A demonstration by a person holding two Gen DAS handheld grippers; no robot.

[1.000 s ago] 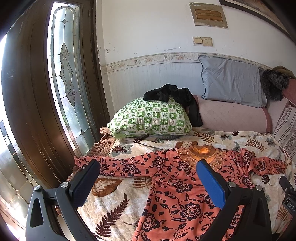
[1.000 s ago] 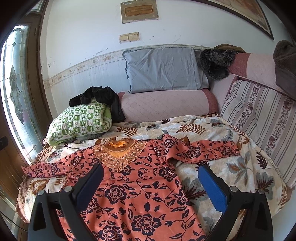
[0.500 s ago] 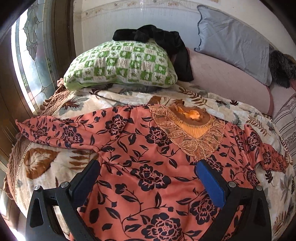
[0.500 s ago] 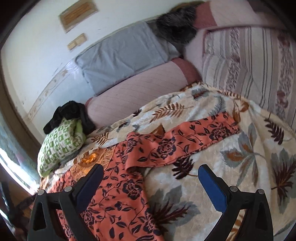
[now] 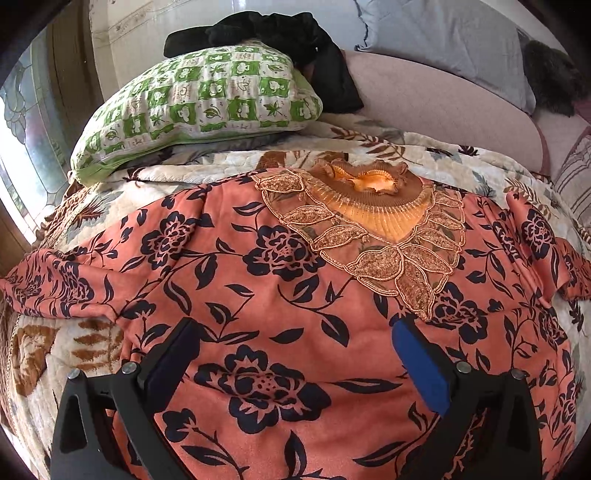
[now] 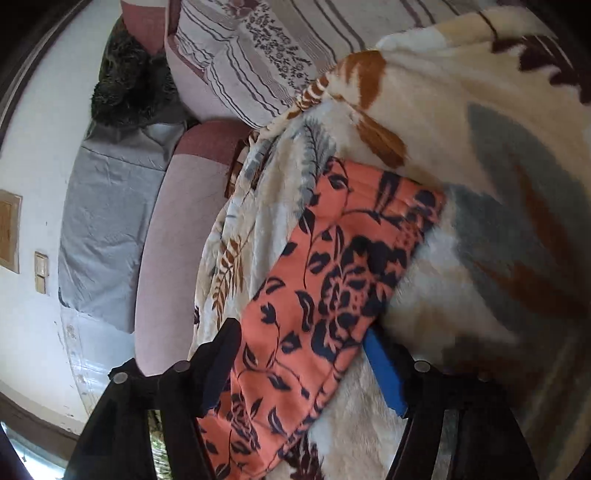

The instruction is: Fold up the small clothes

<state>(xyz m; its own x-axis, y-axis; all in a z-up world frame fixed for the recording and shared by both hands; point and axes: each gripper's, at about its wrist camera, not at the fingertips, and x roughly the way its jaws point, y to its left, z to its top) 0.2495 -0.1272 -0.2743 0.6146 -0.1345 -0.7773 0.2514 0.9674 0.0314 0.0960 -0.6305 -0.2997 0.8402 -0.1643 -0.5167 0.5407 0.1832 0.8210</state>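
Observation:
A salmon-pink top with dark flowers (image 5: 280,266) lies spread flat on the bed, its gold lace neckline (image 5: 369,221) toward the pillows. My left gripper (image 5: 293,332) is open, low over the chest of the top, its jaws well apart. In the right wrist view one sleeve of the top (image 6: 332,266) stretches across the blanket. My right gripper (image 6: 301,336) is open with its jaws on either side of that sleeve, close above it. The view is rolled sideways.
A leaf-print cream blanket (image 5: 461,162) covers the bed. A green checked pillow (image 5: 199,96) with a black garment (image 5: 295,33) sits at the head, next to a pink bolster (image 5: 443,107) and grey pillow (image 6: 107,229). A striped cushion (image 6: 258,48) lies beyond the sleeve.
Both grippers have dropped toward the bed and moved in. The left now hovers over the top's chest. The right has rolled sideways and straddles the right sleeve. Both stay open.

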